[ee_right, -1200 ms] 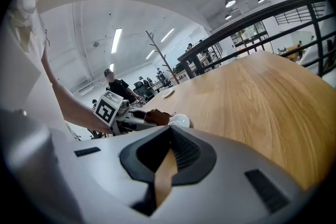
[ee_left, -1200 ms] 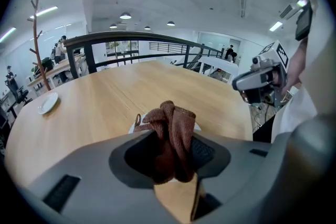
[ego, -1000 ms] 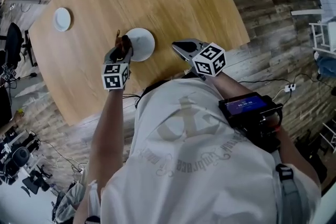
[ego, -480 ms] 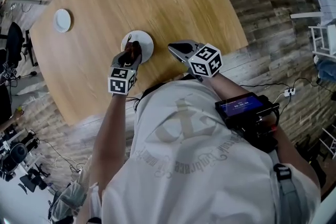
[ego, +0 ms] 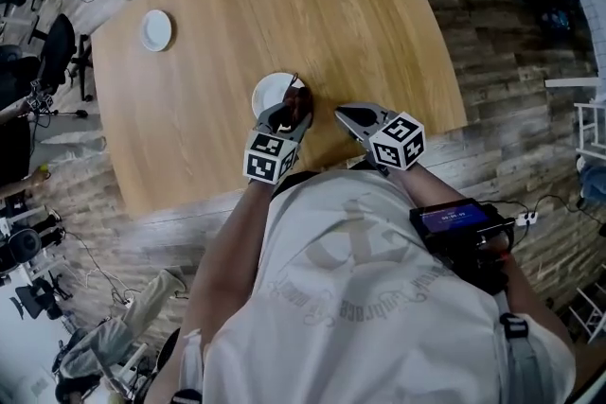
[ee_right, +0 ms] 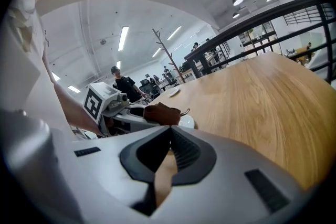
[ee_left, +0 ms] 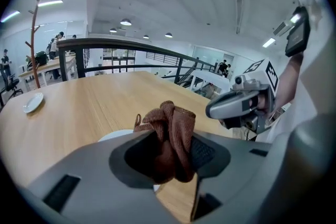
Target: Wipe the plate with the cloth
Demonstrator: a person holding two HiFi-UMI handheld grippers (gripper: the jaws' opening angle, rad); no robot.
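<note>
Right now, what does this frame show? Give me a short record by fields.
left gripper: jaws shut on brown cloth
right gripper: jaws together, empty, apart from the plate
plate: white, on wooden table; cloth at its right edge
contact of cloth and plate: unclear
other: small white dish far across the table

Pale lettering printed across the shirt [ego: 327, 296], too faint and blurred to read. Glowing characters on the arm-mounted screen [ego: 451, 219], likewise illegible. No other writing legible.
</note>
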